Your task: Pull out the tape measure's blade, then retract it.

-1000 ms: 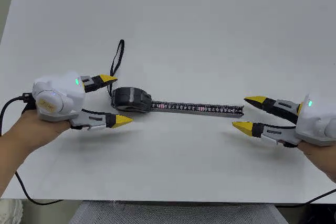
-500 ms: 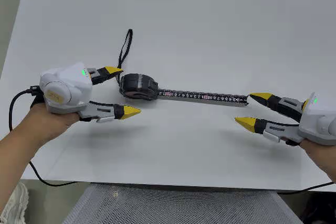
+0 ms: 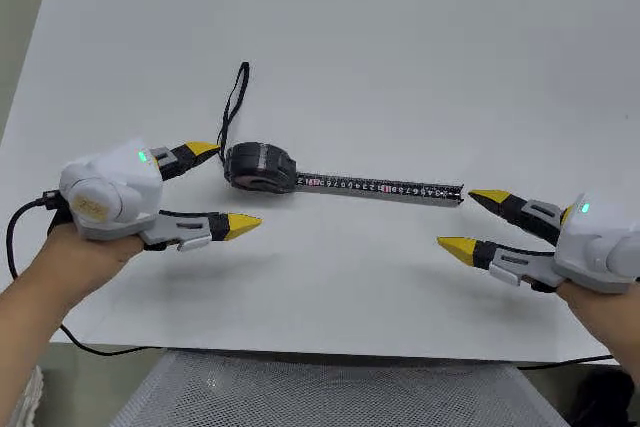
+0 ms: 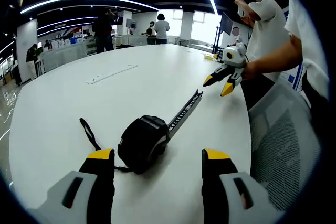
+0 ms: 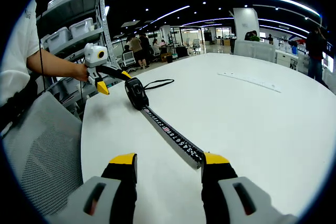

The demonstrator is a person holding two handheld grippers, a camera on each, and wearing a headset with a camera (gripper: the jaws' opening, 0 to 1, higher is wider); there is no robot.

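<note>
A: Both sets of jaws apart?
B: Yes, left gripper (image 3: 235, 184) and right gripper (image 3: 457, 218) hold nothing. Tape measure (image 3: 260, 167) lies centre-left of the frame (blade (image 3: 380, 187) drawn out rightward), on the white table (image 3: 400, 67).

A black tape measure (image 3: 259, 167) lies on the white counter (image 3: 400, 67), its numbered blade (image 3: 380, 188) pulled out flat.
</note>
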